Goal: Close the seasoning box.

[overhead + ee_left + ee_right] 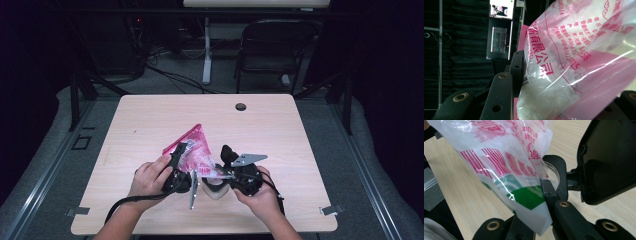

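Here the wooden table (150,125) takes up the middle of the high view, pale and bare except near its front edge, where two hands work close together; a small round hole (241,106) sits near its far edge, and beyond that stands a dark chair (272,47) on the grey floor. Above the near half of the table, a plastic bag (192,150) printed in pink hangs between the two tools, its pink sealed top tilted up and away to the left. In the left gripper view the bag (574,62) is clear film with pink lettering and white crystals inside. The left gripper (180,172), in the person's left hand (150,180), has its jaws part-way closed around the bag's body, one black jaw lying flat against the film. The right gripper (235,172), in the right hand (260,192), is clamped tight on a lower corner of the bag (534,207), where the print turns green and white. Just beyond that corner sits a small clear cup (552,171) on the table, close under the bag.
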The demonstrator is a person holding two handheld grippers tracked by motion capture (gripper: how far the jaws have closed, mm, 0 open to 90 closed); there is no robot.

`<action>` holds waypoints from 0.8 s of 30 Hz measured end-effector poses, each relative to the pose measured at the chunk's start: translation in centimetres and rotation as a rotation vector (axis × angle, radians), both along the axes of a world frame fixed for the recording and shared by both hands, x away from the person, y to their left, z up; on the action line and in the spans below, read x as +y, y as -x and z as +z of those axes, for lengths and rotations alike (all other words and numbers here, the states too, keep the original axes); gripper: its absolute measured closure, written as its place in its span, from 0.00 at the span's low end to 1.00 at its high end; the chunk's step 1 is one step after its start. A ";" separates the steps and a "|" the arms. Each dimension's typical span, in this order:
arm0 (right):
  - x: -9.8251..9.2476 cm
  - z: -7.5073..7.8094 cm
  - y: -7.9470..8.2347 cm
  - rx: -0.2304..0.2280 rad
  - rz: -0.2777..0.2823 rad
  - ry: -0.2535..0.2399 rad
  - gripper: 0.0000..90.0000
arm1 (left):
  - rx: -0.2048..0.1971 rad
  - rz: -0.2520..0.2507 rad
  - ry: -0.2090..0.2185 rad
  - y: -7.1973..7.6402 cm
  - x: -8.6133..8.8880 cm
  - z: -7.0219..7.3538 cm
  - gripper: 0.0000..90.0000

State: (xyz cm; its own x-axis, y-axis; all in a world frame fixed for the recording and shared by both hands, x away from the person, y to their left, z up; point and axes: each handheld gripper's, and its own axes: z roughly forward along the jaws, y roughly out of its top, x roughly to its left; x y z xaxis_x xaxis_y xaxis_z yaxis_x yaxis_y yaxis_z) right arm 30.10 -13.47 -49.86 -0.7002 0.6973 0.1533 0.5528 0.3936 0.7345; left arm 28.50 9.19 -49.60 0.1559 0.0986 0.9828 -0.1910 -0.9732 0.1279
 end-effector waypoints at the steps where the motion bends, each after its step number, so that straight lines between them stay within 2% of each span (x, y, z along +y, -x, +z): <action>1: 0.0 0.0 0.0 0.000 0.000 0.001 1.00 | 0.001 0.000 0.002 0.0 0.0 0.0 0.73; 24: 0.0 0.0 0.0 0.000 -0.002 0.002 1.00 | 0.001 -0.003 0.008 0.0 0.0 0.0 0.74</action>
